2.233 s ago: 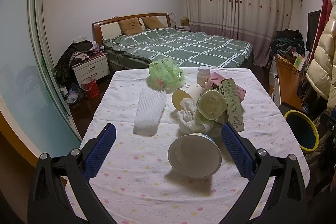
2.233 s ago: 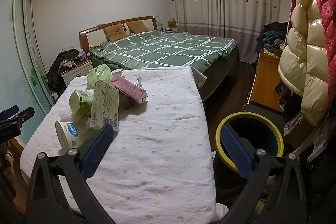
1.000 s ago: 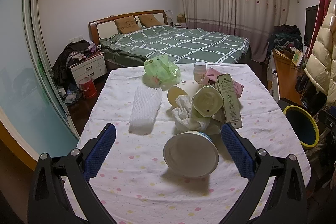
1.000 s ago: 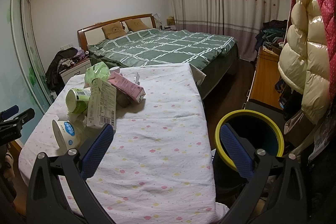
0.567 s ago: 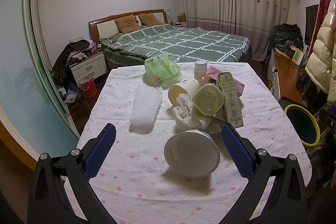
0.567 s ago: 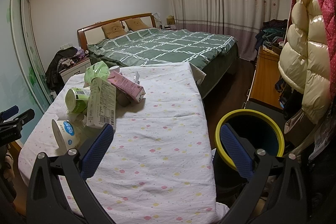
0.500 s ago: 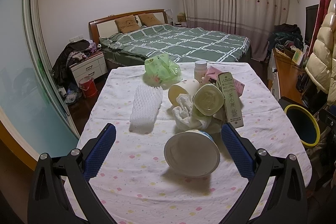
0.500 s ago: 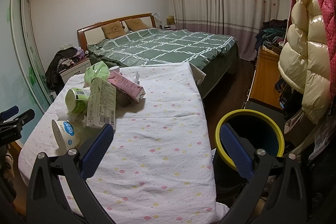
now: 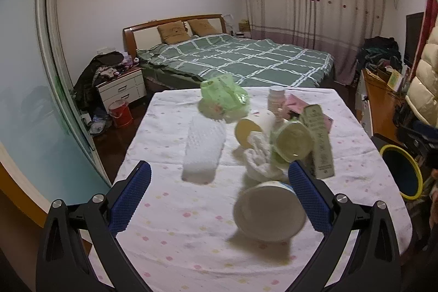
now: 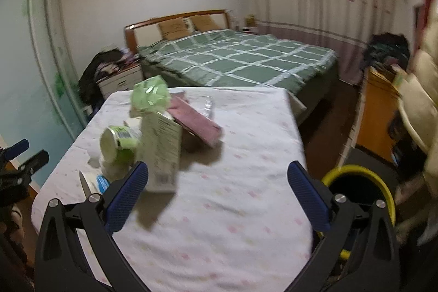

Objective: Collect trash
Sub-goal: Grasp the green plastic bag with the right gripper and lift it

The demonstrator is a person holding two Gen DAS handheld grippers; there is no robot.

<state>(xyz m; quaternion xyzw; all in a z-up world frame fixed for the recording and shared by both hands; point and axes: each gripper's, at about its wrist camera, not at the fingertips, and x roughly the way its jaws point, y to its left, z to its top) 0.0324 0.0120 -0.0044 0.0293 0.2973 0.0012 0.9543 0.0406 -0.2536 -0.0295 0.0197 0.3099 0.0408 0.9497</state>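
Observation:
Trash lies on a table (image 9: pixel 169 231) with a dotted white cloth. Nearest my open, empty left gripper (image 9: pixel 219 196) is a white tub on its side (image 9: pixel 269 211). Behind it are crumpled tissue (image 9: pixel 258 163), a green-labelled cup (image 9: pixel 293 142), a tall pale-green carton (image 9: pixel 321 144), a yellow-mouthed cup (image 9: pixel 250 130), white foam netting (image 9: pixel 204 152), a green bag (image 9: pixel 223 96), a small white bottle (image 9: pixel 276 99) and a pink box (image 9: pixel 297 107). My right gripper (image 10: pixel 221 190) is open and empty above the table (image 10: pixel 246 223), with the carton (image 10: pixel 161 152) just beyond its left finger. A yellow-rimmed bin (image 10: pixel 358 188) stands right of the table.
A green checked bed (image 9: pixel 246 62) lies behind the table. A nightstand (image 9: pixel 121 86) and red bucket (image 9: pixel 120 114) are at the left by a glass sliding door. A wooden cabinet (image 10: pixel 377 111) and hanging padded coats (image 10: pixel 421 89) are at the right. The bin also shows in the left wrist view (image 9: pixel 402 171).
Both views have shifted. The right gripper has swung left and closer to the table, so the trash pile is now nearer its middle. The left gripper moved slightly left. Both stay open.

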